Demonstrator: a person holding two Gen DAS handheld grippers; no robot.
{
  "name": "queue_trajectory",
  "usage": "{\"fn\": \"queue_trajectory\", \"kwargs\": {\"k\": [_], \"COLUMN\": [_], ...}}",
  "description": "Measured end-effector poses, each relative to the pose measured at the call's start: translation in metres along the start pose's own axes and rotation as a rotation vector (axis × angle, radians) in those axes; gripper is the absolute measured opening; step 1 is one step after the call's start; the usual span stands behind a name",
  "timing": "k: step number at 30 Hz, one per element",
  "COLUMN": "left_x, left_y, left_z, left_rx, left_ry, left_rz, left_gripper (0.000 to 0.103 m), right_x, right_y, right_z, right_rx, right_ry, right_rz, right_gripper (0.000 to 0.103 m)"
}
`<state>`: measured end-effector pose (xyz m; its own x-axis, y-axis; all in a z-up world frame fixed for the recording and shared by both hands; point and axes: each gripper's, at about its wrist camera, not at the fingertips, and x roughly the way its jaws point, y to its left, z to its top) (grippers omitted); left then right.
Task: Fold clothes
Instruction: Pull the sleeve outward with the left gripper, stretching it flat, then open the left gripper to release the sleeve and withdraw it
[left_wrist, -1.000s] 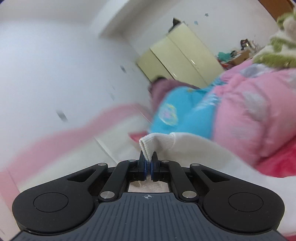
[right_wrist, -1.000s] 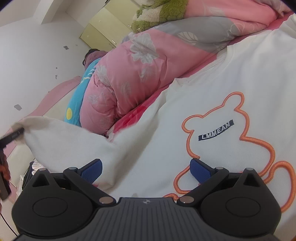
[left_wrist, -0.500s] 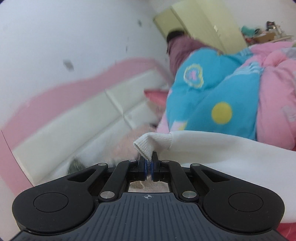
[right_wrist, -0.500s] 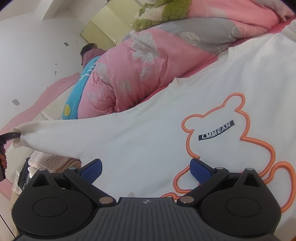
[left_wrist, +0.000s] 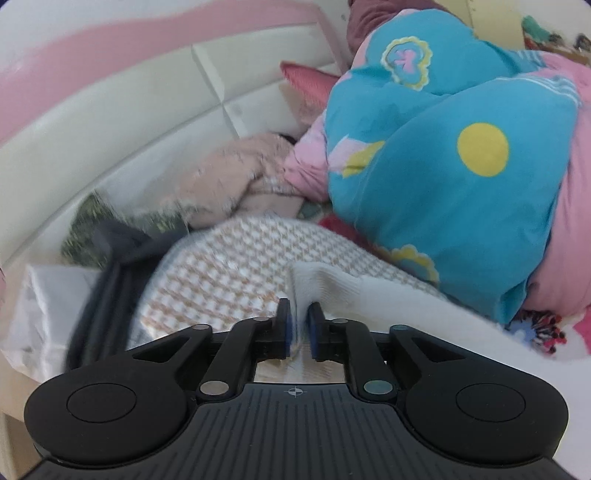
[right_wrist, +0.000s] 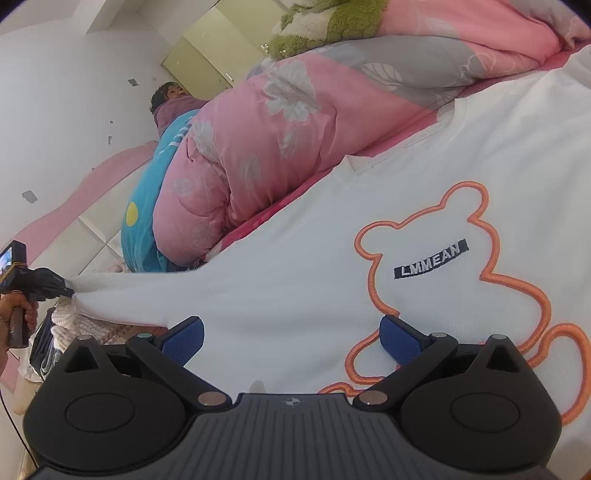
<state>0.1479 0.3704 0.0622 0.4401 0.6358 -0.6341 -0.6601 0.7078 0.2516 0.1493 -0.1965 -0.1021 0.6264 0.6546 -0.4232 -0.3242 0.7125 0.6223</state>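
White sweatshirt (right_wrist: 369, 229) lies flat on the bed (right_wrist: 295, 199), 1 sleeve cuff (left_wrist: 325, 291) stretched outward. Left claw (left_wrist: 299, 332) has just been opening — cuff between the pads, slipping loose. Right claw (right_wrist: 291, 339) wide open, empty, over the front. Step: spreading; next — fold sleeve inward.

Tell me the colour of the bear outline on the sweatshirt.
Orange bear outline on the white sweatshirt; clearest in the right wrist view.

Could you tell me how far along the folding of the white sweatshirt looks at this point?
Early. Done: the white sweatshirt lies spread front-up on the bed, its sleeve stretched sideways. In hand: the left gripper has the ribbed cuff between jaws that have just been opening. The right gripper hovers open. Left: every fold.
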Motion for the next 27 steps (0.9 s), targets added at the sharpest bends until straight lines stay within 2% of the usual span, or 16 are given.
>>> {"fn": "queue_trajectory", "kwargs": {"k": [5,9,12,14,17,20,23,27], "left_x": [0.012,0.006,-0.003,-0.013,-0.036,-0.058,-0.069,-0.065], "left_y": [0.018,0.046,0.07,0.078,0.065,0.027,-0.029,-0.116], "left_z": [0.009,0.016,0.016,0.014,0.006,-0.009,-0.029,-0.062], "left_rx": [-0.088,-0.236,-0.393,-0.437,-0.386,-0.264,-0.136,-0.015], "left_ry": [0.051,0.072,0.054,0.005,-0.053,-0.064,-0.026,0.059], "left_rz": [-0.033,-0.077,-0.056,-0.048,-0.097,-0.238,-0.389,-0.514], "left_gripper": [0.023,0.025,0.026,0.026,0.027,0.027,0.027,0.027], "right_x": [0.001,0.001,0.0,0.0,0.0,0.0,0.0,0.0], "right_y": [0.0,0.0,0.0,0.0,0.0,0.0,0.0,0.0], "right_z": [0.0,0.0,0.0,0.0,0.0,0.0,0.0,0.0], "right_rx": [0.0,0.0,0.0,0.0,0.001,0.001,0.001,0.003], "right_ry": [-0.001,0.0,0.0,0.0,0.0,0.0,0.0,0.0], "right_rz": [-0.001,-0.001,0.0,0.0,0.001,0.001,0.001,0.001], "right_gripper": [0.103,0.103,0.103,0.103,0.103,0.103,0.103,0.103]}}
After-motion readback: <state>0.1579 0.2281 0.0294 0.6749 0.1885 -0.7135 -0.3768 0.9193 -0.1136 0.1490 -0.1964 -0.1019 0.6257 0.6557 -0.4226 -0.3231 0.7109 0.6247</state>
